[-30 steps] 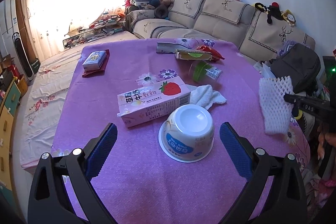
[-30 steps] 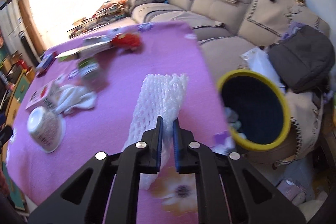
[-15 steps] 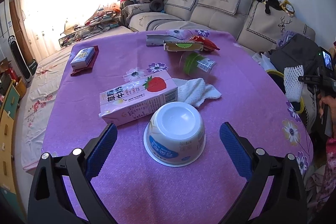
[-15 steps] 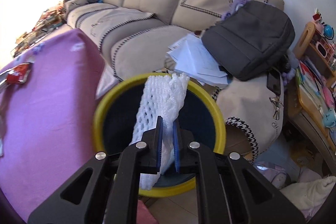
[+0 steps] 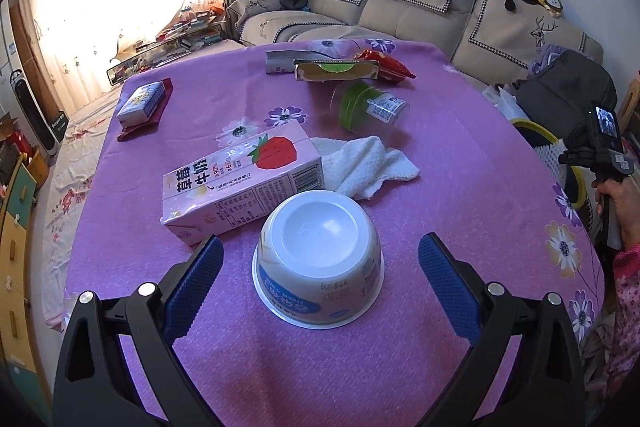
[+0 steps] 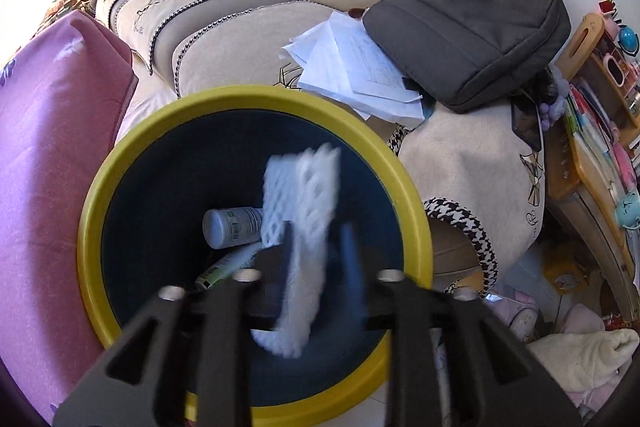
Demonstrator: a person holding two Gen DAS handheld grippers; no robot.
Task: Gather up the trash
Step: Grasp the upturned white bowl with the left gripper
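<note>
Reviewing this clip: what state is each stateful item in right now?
Right gripper: open, above the bin.
Foam net: released, over the bin.
Bin: holds trash.
Left gripper: open, straddling the bowl.
Bowl: upside down.
Milk carton: on its side.
Jar: on its side.

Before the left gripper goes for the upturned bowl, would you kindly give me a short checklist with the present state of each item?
1. Left gripper open wide enough for the bowl: ok.
2. Bowl centred between the pads: ok.
3. Bowl clear of the carton: cannot tell, they look very close.
4. Right gripper open: ok.
5. Foam net over the bin: ok.
6. Foam net free of the right fingers: cannot tell, blurred.
</note>
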